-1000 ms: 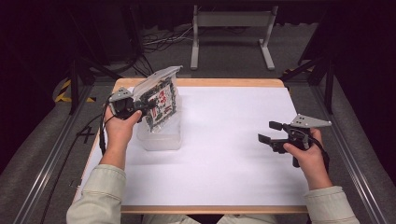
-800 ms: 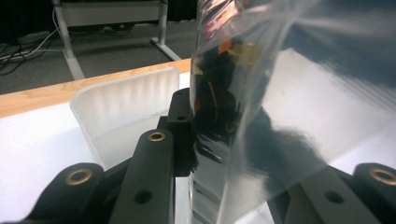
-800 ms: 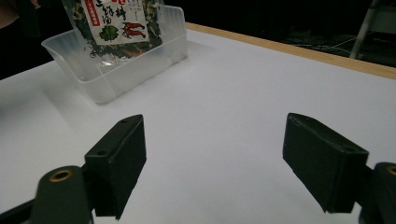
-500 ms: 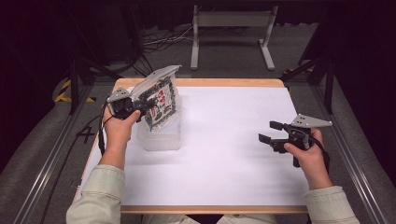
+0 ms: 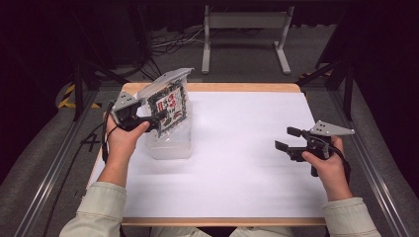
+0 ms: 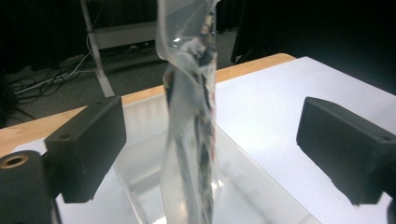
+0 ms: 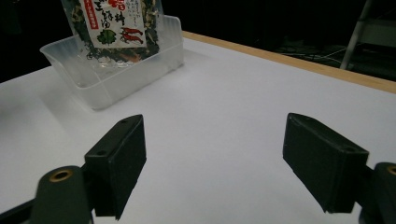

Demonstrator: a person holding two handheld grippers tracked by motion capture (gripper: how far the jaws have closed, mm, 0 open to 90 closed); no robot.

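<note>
Little has shifted since half a second ago: the left gripper (image 5: 157, 123) remains at the near-left part of the table, and the printed snack packet (image 5: 168, 104) has stayed propped on edge over the clear plastic tub (image 5: 170, 144), perhaps a touch lower into it. From the left gripper view the packet (image 6: 194, 116) stands upright between the two black jaws, which are spread wide — neither pad touches the film, and open space shows on both sides of it. Its lower end reaches down into the tub (image 6: 140, 140); its top edge rises out of the picture. The right gripper (image 5: 288, 140) hovers well apart, over the right side of the white table (image 5: 247, 148), its jaws also spread with nothing between them. Its own camera looks across bare tabletop to the tub (image 7: 116, 74) — the packet (image 7: 114, 28) leans against the far wall, red characters and chilli pictures facing outward.
</note>
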